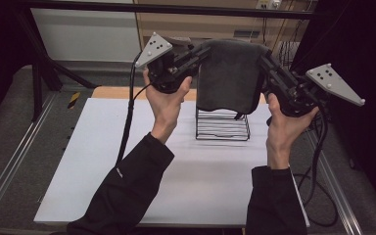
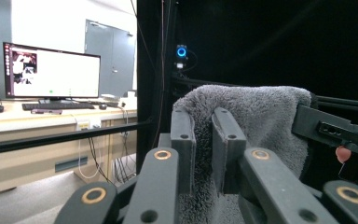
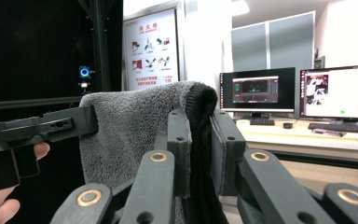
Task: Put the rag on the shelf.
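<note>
Left tool (image 1: pixel 206 51) and right tool (image 1: pixel 266 60) each clamp the grey towel's (image 1: pixel 230 73) top corners.

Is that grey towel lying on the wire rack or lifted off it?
Lifted: the grey towel hangs above the wire rack, pinched between left gripper and right gripper.

A white tabletop (image 1: pixel 103 147) carries a black wire rack (image 1: pixel 223 125) standing upright near its far edge. Beyond the table, a wooden desk (image 2: pixel 9 116) holds a lit monitor (image 2: pixel 51 71) and a keyboard (image 2: pixel 58 106). 2 more monitors (image 3: pixel 256 91) sit side by side on a desk. A poster (image 3: pixel 150 46) hangs on a white wall. A small camera with a blue ring light (image 2: pixel 182 51) is mounted on a dark frame.
</note>
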`<state>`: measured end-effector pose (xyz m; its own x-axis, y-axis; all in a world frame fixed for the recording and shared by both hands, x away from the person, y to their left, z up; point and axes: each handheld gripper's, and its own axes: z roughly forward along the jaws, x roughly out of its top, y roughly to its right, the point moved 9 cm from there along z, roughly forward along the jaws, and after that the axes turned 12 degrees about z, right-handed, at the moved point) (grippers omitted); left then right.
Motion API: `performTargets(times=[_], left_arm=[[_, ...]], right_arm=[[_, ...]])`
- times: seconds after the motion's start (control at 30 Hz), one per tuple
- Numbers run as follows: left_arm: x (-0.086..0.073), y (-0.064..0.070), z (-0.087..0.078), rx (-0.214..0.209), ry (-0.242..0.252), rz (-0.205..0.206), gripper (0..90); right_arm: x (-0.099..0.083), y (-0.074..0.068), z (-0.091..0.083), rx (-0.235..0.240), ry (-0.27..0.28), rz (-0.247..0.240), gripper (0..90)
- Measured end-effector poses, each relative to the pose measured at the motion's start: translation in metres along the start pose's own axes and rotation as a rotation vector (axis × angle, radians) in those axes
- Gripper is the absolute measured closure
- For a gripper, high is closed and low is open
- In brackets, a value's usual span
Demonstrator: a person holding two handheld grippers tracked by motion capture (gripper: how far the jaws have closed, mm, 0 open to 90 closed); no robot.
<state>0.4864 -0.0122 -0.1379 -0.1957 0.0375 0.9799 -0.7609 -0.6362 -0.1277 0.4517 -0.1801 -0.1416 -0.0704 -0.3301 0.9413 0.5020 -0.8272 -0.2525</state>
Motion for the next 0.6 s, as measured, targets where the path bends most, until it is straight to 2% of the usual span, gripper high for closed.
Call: performTargets(times=[0.23,0.43,0.6], left_arm=[[0.010,-0.007,0.012,0.002,0.015,-0.016,80.6],[0.016,-0.012,0.022,0.004,0.014,-0.011,80.6],[0.019,-0.018,0.031,0.010,0.014,-0.030,80.6]], right_arm=[[0.014,0.004,0.009,-0.002,0.015,-0.007,80.3],[0.023,0.012,0.020,-0.006,0.025,-0.002,80.3],[0.028,0.019,0.028,-0.001,0.032,-0.005,80.4]])
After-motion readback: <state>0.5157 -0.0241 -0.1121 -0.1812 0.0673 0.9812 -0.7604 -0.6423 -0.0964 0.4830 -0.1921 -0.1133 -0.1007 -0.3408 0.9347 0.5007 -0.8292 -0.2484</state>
